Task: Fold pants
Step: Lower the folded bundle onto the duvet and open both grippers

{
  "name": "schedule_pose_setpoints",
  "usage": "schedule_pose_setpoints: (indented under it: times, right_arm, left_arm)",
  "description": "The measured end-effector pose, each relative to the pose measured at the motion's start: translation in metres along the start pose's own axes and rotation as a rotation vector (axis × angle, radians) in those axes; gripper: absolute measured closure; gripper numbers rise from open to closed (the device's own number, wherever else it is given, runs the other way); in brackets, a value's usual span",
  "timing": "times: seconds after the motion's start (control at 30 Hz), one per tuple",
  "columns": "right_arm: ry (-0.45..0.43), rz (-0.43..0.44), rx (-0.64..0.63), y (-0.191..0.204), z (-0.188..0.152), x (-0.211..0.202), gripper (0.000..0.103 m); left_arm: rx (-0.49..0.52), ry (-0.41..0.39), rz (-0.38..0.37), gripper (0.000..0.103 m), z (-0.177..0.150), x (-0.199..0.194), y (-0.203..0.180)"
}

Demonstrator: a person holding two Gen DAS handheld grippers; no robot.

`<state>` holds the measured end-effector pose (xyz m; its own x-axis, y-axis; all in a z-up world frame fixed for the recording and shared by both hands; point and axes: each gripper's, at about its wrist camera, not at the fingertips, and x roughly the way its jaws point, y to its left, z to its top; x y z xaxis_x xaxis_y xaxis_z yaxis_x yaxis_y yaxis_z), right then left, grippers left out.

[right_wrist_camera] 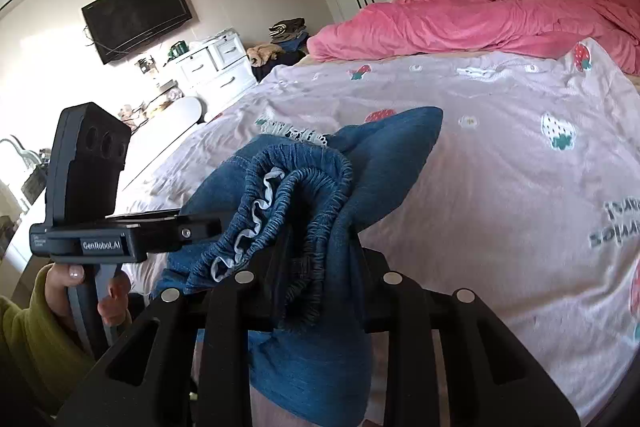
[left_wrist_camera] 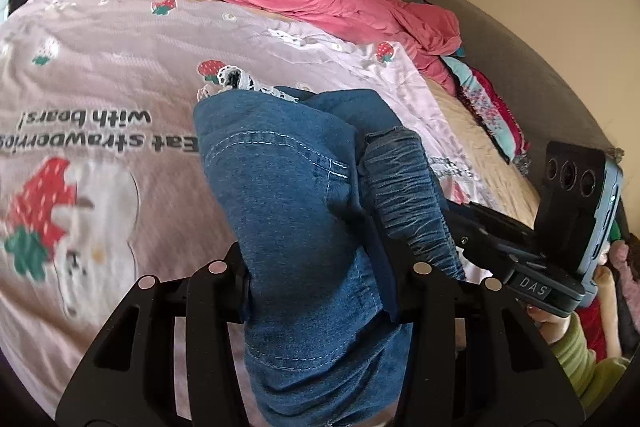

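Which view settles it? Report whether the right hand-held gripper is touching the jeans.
Touching. In the right wrist view the right hand-held gripper has its jaws closed on the jeans, pinching the bunched elastic waistband.

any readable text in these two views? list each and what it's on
"DAS" – small label on the base of the right gripper, left wrist view.
"GenRobot.AI" – label on the body of the left gripper, right wrist view.
"Eat strawberries with bears!" – upside down on the pink bedspread; "strawberries" is cut off at the frame edge.
Fine print beside "GenRobot.AI": too small to read.
Bedspread print near the right edge, right wrist view: blurred, unreadable.
Jeans: no text.
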<state>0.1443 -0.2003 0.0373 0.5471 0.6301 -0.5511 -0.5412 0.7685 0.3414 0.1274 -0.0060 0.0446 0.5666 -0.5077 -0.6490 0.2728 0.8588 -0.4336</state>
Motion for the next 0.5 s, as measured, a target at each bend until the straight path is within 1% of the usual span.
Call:
schedule_pose_setpoints:
  times: [0.13, 0.27, 0.5]
  right_arm:
    - [0.01, -0.01, 0.004, -0.007, 0.01, 0.015, 0.078]
    - [0.025, -0.023, 0.007, -0.013, 0.015, 0.029, 0.078]
    - [0.057, -0.041, 0.034, -0.024, 0.01, 0.049, 0.078]
  left_arm:
    - [0.005, 0.004, 0.024, 0.066, 0.011, 0.011, 0.008]
    - [0.009, 0.009, 0.044, 0.066, 0.015, 0.021, 0.015]
    - [-0.012, 0.036, 0.051, 0.066, 0.01, 0.043, 0.028]
